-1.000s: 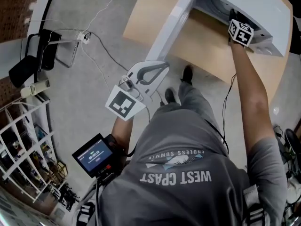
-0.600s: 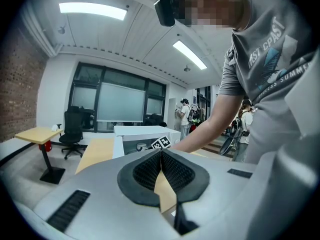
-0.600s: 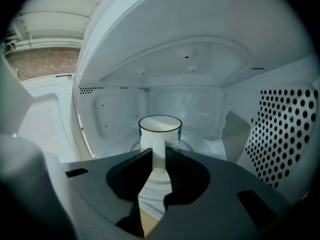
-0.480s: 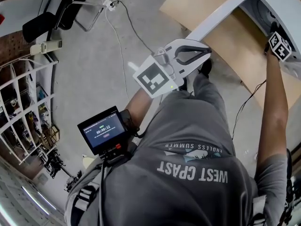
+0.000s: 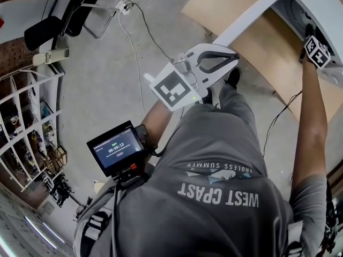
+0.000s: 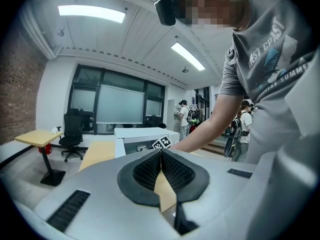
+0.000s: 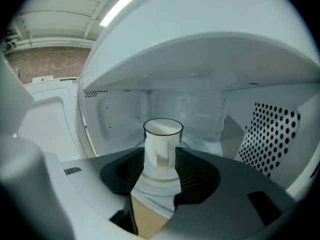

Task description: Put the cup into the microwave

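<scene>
Change: my right gripper (image 7: 160, 160) jaws just spread wide, gripping nothing | cup (image 7: 163, 136) stands free inside microwave (image 7: 265, 129) | left gripper (image 6: 161, 153) pinched together, empty | job looks done

The white cup (image 7: 162, 146) stands upright, handle toward the opening, inside the open white microwave (image 7: 210, 54).

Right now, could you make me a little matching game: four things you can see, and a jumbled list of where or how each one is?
1 cup
2 left gripper
3 microwave door
4 small screen

A lit up
B swung open
C upright inside the microwave
D jaws together, nothing between them

Pairs: 1-C, 2-D, 3-B, 4-A
</scene>
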Action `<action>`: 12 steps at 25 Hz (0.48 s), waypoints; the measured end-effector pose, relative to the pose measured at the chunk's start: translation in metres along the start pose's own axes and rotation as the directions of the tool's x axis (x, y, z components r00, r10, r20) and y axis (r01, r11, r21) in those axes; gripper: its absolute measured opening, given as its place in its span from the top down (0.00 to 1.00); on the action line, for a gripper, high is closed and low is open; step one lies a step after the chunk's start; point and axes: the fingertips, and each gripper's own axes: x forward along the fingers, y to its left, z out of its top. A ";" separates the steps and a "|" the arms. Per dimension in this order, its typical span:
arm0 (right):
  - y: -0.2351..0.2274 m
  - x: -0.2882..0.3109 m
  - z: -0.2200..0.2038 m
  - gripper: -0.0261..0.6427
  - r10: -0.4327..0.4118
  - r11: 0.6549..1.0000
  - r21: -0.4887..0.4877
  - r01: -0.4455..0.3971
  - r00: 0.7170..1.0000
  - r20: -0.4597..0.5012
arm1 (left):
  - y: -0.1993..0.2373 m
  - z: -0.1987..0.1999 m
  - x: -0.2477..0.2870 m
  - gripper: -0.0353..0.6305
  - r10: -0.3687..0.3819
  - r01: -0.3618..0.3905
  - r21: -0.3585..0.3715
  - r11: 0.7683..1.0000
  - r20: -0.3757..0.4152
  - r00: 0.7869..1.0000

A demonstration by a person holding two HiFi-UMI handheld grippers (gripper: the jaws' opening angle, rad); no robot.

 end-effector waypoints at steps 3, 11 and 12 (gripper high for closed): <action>-0.002 -0.016 -0.001 0.68 -0.016 1.000 -0.012 0.016 1.000 0.015 | -0.006 -0.001 -0.004 0.91 -0.014 0.013 0.022 1.000 0.012 1.000; 0.020 -0.038 -0.038 0.68 -0.014 1.000 0.012 0.014 0.999 0.049 | -0.019 -0.027 -0.031 0.91 -0.029 0.027 0.058 0.998 0.027 0.999; 0.024 -0.041 -0.040 0.68 -0.010 1.000 0.021 0.008 0.998 0.056 | -0.019 -0.028 -0.034 0.91 -0.023 0.021 0.045 0.999 0.033 0.999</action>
